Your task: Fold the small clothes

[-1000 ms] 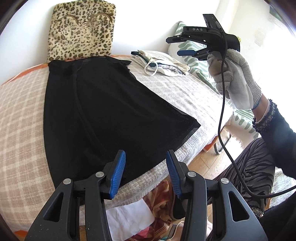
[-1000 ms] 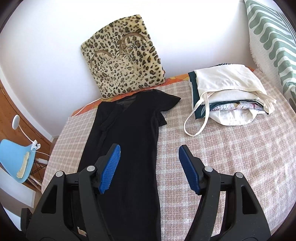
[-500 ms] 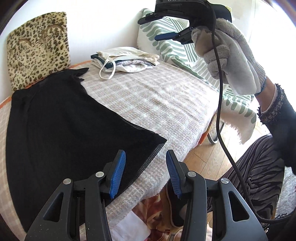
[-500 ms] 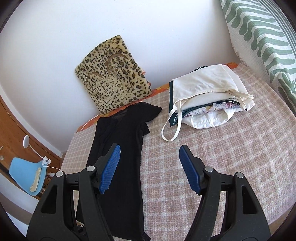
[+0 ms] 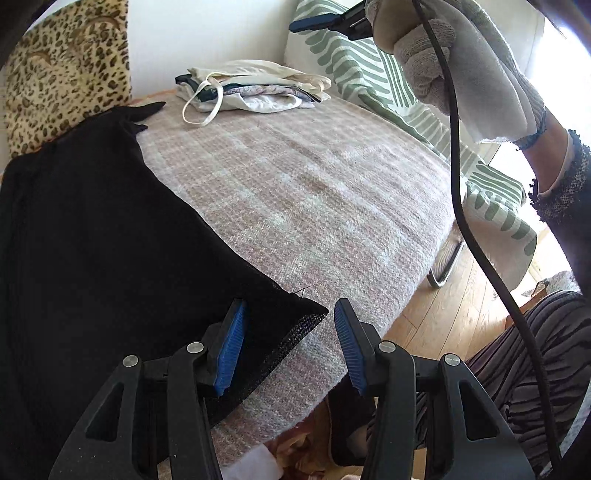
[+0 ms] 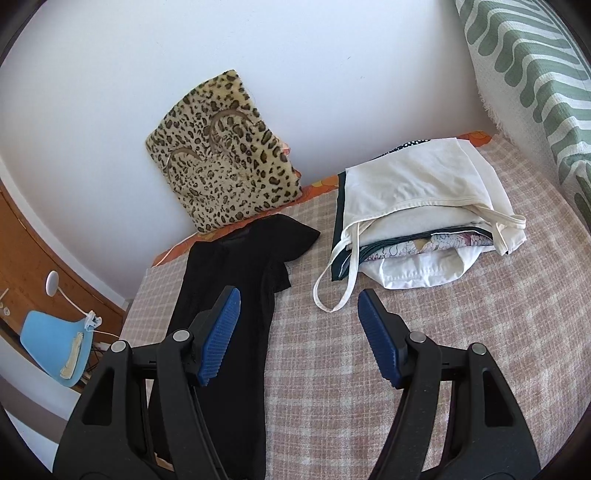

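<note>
A black dress (image 5: 92, 236) lies flat on the checked bed cover (image 5: 314, 192); it also shows in the right wrist view (image 6: 236, 295). My left gripper (image 5: 288, 343) is open and hovers just above the dress's near right hem corner (image 5: 306, 317) by the bed's front edge. My right gripper (image 6: 299, 336) is open and empty, held high over the bed, with the dress's short sleeve (image 6: 295, 236) ahead of it. In the left wrist view one of its blue pads (image 5: 314, 24) shows at the top, in a gloved hand (image 5: 461, 62).
A pile of folded clothes (image 6: 417, 221) with a white strap top on it lies at the far side, also in the left wrist view (image 5: 251, 88). A leopard-print cushion (image 6: 221, 155) leans on the wall. A green striped pillow (image 5: 388, 85) lies right. Wooden floor (image 5: 461, 306) lies beyond the bed edge.
My left gripper has swung right and come closer to the dress's hem corner. My right gripper has risen and drawn back, so it sits at the very top of the left wrist view.
</note>
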Demonstrator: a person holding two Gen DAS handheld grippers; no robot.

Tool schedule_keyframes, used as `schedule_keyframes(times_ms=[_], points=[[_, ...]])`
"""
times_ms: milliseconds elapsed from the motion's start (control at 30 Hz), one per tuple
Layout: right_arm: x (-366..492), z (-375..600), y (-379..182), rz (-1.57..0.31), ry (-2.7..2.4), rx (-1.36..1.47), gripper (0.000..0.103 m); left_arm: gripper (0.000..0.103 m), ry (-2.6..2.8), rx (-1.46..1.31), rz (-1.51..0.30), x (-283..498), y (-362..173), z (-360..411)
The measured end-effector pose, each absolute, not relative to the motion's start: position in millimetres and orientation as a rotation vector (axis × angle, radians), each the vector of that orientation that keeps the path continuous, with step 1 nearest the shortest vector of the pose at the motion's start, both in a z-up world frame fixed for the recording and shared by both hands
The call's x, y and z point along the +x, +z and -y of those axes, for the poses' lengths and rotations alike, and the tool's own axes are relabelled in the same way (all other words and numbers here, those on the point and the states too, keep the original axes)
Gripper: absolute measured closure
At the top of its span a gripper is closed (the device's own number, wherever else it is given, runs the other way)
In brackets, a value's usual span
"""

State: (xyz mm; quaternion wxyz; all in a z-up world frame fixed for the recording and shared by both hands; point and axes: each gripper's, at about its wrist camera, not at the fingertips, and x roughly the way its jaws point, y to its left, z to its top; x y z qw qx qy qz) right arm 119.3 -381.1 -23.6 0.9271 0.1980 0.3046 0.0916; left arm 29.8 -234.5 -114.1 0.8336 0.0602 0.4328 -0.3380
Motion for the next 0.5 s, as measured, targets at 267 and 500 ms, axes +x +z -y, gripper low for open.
schedule_keyframes(times_ms=[267,500], points=[[220,348,-35,-0.72,0.259,0.349,0.034,0.088,-0.731,0.034,-0.87,37,-120,226],[327,317,-71,-0.844,0.253,0.337,0.036,0.092,-0.748,-0.137,-0.884,50,-124,209]])
